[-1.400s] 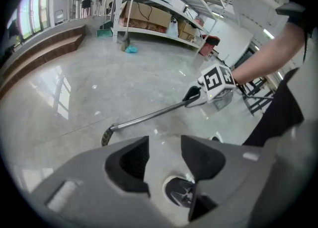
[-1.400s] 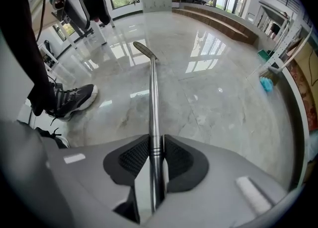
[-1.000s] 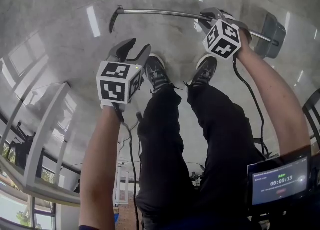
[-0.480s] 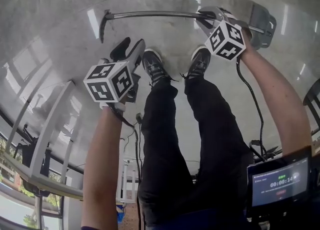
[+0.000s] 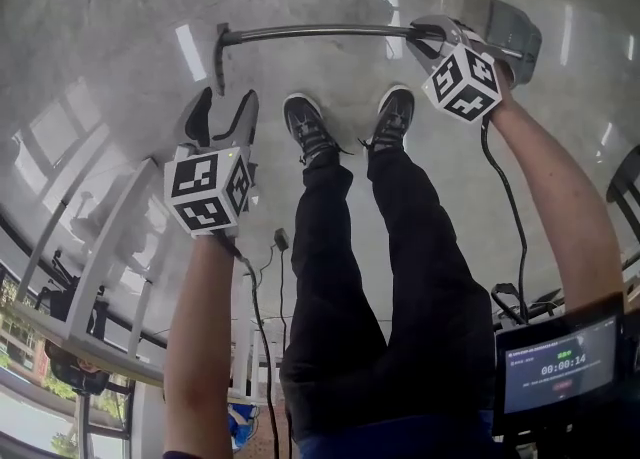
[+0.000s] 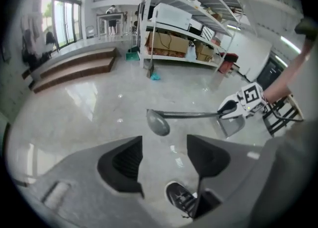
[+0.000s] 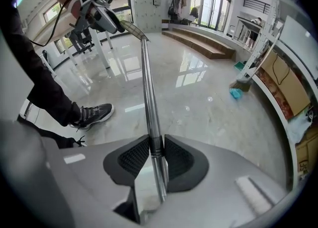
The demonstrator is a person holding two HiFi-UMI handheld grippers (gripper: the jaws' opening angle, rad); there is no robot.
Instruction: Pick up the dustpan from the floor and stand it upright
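The dustpan has a long metal handle (image 5: 320, 33) with a dark grip end (image 5: 220, 52) and a grey pan (image 5: 512, 32). It hangs roughly level above the floor. My right gripper (image 5: 428, 37) is shut on the handle (image 7: 149, 93) close to the pan, the shaft pinched between its pads (image 7: 150, 155). My left gripper (image 5: 222, 107) hangs below the grip end, apart from it. Its jaws are opening and nothing is between them (image 6: 164, 157). In the left gripper view the grip end (image 6: 158, 122), shaft and pan (image 6: 232, 125) float ahead.
The person's two shoes (image 5: 310, 127) stand on the glossy floor between the grippers. A metal table frame (image 5: 90, 277) is at the left. Shelving with boxes (image 6: 174, 28) and low steps (image 6: 74, 65) lie further off. A stool (image 6: 278, 117) stands near the pan.
The right gripper has risen with the dustpan, which now hangs higher off the floor. The left gripper has risen too and its jaws stand wider apart.
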